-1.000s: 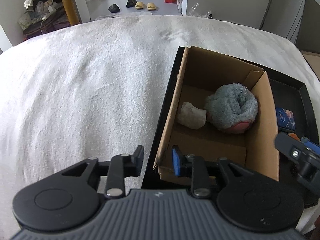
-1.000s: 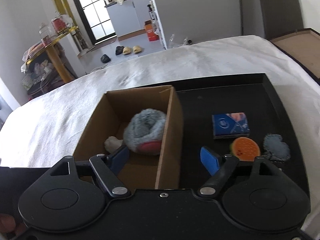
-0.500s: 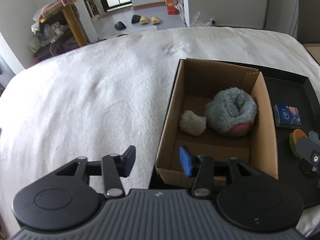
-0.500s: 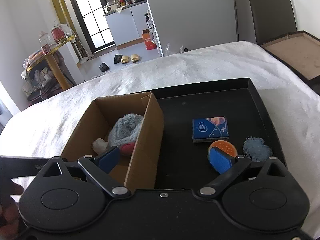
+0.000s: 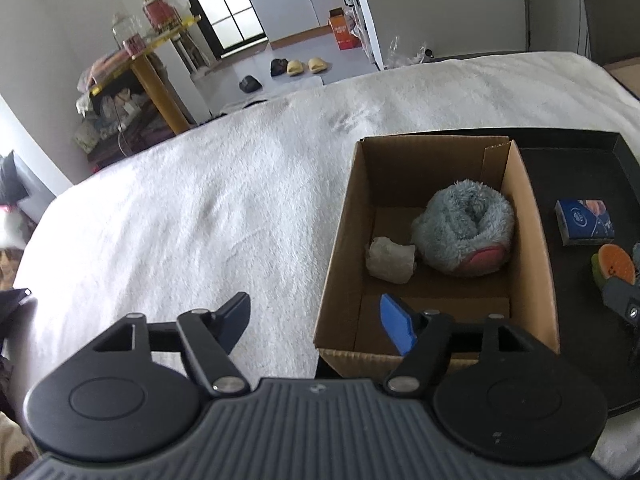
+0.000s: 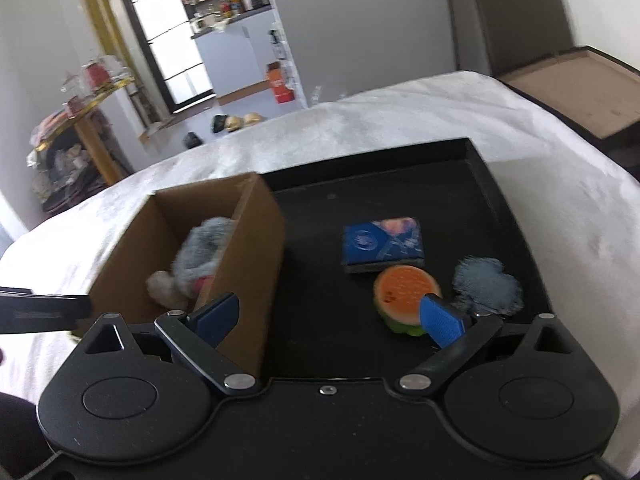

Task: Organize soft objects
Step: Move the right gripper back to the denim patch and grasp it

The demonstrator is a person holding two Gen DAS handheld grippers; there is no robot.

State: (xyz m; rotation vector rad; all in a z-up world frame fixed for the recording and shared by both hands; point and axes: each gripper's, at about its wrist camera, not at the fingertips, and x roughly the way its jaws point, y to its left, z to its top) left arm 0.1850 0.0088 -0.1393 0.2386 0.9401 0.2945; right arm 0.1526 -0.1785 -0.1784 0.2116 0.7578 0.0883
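Both grippers hovering with fingers released over a tray of soft objects.

The left gripper (image 5: 316, 316) is hanging with its fingers (image 5: 394, 328) spread wide and empty, one over the white bed cover (image 5: 200, 208), the other over the near edge of the cardboard box (image 5: 340, 248). Inside the box, a grey plush toy (image 5: 464, 232) is lying against the right wall, touching a small cream bundle (image 5: 390, 260) on its left. The right gripper (image 6: 328, 316) is likewise holding nothing, its fingers (image 6: 440, 320) apart; one is sitting in front of the box wall (image 6: 248, 264), the other just in front of the orange round sponge (image 6: 404, 292). Beside that sponge, on the black tray (image 6: 492, 184), a blue packet (image 6: 382, 244) and a grey fluffy pad (image 6: 486, 286) are lying, all outside the box. The tray is resting on the bed.
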